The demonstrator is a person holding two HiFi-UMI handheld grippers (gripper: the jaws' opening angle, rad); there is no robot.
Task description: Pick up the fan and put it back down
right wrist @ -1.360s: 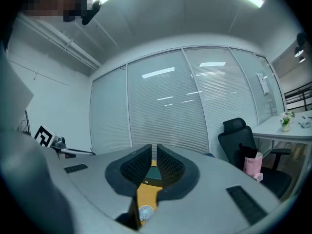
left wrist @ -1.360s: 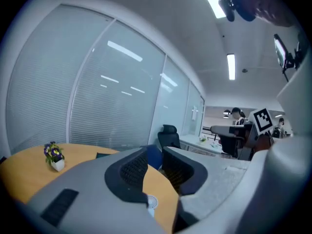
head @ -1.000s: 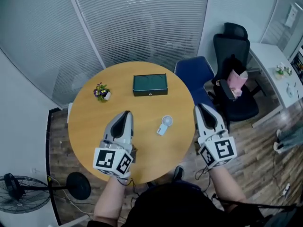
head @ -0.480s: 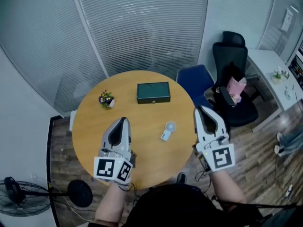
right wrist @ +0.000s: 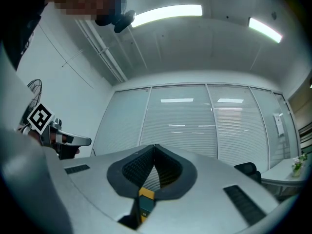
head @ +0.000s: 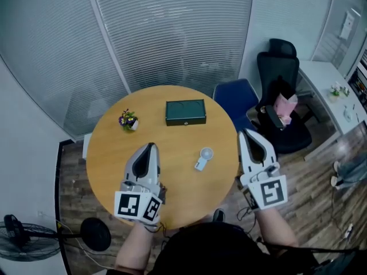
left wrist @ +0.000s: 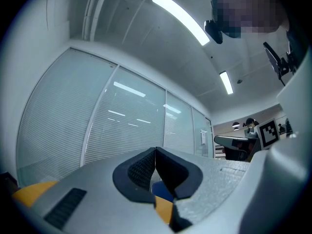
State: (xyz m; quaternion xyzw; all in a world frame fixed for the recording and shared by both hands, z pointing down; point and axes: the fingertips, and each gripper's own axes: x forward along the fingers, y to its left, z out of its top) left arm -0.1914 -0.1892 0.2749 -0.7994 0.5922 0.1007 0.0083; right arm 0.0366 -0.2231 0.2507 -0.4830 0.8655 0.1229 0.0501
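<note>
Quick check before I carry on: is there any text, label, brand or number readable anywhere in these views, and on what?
No readable words or numbers in any view.
Cubes on the left gripper and right gripper: square black-and-white marker patterns, not text.
Green box: a tiny mark on its front edge, too small to read.
White fan: no print can be made out.

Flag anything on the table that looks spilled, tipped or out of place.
Nothing stands out. The small fan lies flat on the round table, the green box sits closed, the flower pot stands upright. No spill shows.
</note>
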